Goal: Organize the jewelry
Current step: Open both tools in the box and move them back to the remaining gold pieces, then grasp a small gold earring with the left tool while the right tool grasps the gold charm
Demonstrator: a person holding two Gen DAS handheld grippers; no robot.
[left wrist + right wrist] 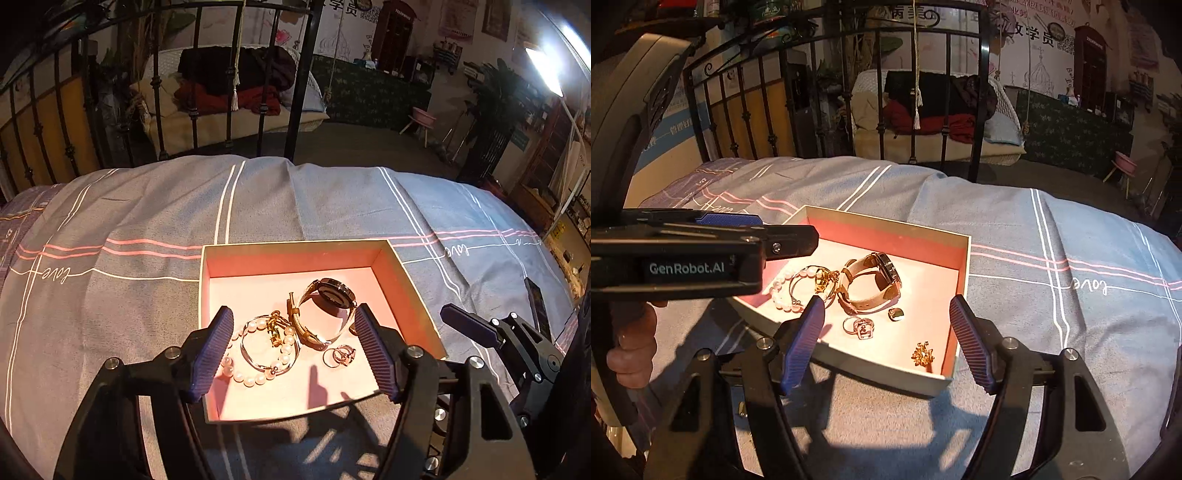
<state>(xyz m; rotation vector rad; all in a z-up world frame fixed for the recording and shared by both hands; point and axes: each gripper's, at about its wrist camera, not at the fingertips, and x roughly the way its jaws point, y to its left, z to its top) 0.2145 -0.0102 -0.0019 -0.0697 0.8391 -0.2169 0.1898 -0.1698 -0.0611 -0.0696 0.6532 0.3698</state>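
Both my grippers, left (pixel 294 349) and right (pixel 886 341), hung open over the box (pixel 964 266); I'd pinch the gold brooch (pixel 922 354), lower-right, probably gently.

In the right wrist view the left gripper (pixel 783 236) covered the far left corner of the box (pixel 886 225) and a part of the pearl bracelet (pixel 783 286). The small dark piece (pixel 897 314) beside the watch (pixel 871 280) was too small to identify.
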